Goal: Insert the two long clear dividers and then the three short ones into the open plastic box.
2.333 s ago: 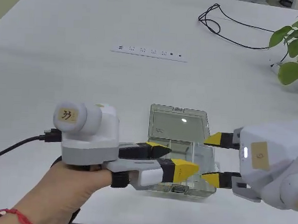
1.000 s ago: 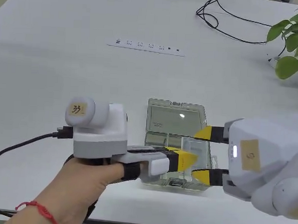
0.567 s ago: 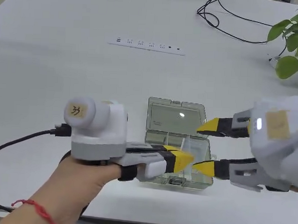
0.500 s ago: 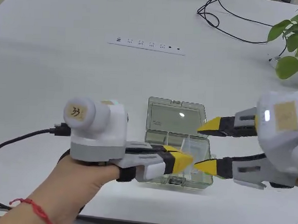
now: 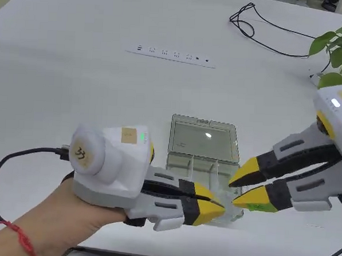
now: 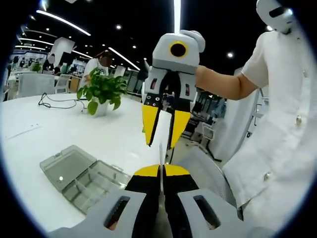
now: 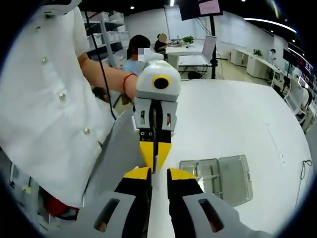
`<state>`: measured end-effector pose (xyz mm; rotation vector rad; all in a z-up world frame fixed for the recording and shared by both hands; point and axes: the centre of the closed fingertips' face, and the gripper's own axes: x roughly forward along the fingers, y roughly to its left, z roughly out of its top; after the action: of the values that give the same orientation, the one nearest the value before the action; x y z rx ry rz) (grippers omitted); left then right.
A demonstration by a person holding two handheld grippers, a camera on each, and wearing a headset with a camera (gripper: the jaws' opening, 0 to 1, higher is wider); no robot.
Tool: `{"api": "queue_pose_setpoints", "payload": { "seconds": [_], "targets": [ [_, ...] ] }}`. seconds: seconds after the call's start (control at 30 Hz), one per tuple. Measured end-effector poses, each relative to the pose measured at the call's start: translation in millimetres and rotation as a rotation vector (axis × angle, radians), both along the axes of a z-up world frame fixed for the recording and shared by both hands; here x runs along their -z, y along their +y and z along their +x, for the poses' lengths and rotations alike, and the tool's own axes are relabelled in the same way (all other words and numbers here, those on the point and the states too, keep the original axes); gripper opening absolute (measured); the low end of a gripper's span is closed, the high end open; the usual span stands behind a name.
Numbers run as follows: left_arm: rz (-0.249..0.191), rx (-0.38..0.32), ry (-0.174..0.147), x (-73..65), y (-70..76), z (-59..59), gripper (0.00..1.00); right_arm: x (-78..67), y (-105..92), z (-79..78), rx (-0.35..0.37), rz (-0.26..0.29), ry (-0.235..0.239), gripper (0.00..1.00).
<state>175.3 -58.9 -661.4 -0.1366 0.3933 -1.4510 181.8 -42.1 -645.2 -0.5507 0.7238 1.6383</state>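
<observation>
**Head view.** One open clear plastic box on the white table, close to the near edge. Long axis left to right, lid laid flat on the far side, tray on the near side. Two upright clear partitions countable in the tray, both running near to far; any others too faint to count.

Two hand-held tongs, tips facing one another in front of the near right part of the box, close but apart.
- **Left tongs**: gripped by a hand with a red string at the wrist, pointing right. Yellow tips clenched on one thin clear plastic divider, seen in the left gripper view as a single edge-on line rising from between the tips toward the right tongs. Long axis of this divider not readable from that edge-on sight; long or short, cannot tell.
- **Right tongs**: pointing left and slightly near, yellow tips released, with a plain gap between them.

**Both gripper views.** Tongs raised above the table, box lower down and off to one side, lid and tray side by side.

**Far part of the table.**
- One white power strip, long axis left to right.
- One loop of black cable at the far right.
- One green leafy plant at the right edge.

One further black lead from the rear of the left tongs, trailing toward the near left.
</observation>
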Motion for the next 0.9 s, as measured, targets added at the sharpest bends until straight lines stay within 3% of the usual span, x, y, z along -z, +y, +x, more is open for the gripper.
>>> {"api": "queue_pose_setpoints", "payload": {
  "seconds": [0.1, 0.3, 0.57, 0.9],
  "targets": [
    [-0.018, 0.004, -0.020, -3.8, 0.2, -0.4, 0.00, 0.3, 2.1, -5.4, -0.020, 0.001, 0.029, 0.12],
    [-0.031, 0.006, -0.026, -5.5, 1.2, -1.9, 0.00, 0.5, 3.5, -10.7, -0.038, 0.005, 0.063, 0.06],
    [-0.033, 0.004, -0.031, -5.8, 2.2, -2.6, 0.00, 0.2, 3.7, -15.3, -0.053, 0.009, 0.083, 0.03],
    [-0.023, -0.007, -0.029, -3.1, 2.3, -2.3, 0.00, 2.6, 3.5, -16.0, -0.060, 0.006, 0.072, 0.03]
  ]
}}
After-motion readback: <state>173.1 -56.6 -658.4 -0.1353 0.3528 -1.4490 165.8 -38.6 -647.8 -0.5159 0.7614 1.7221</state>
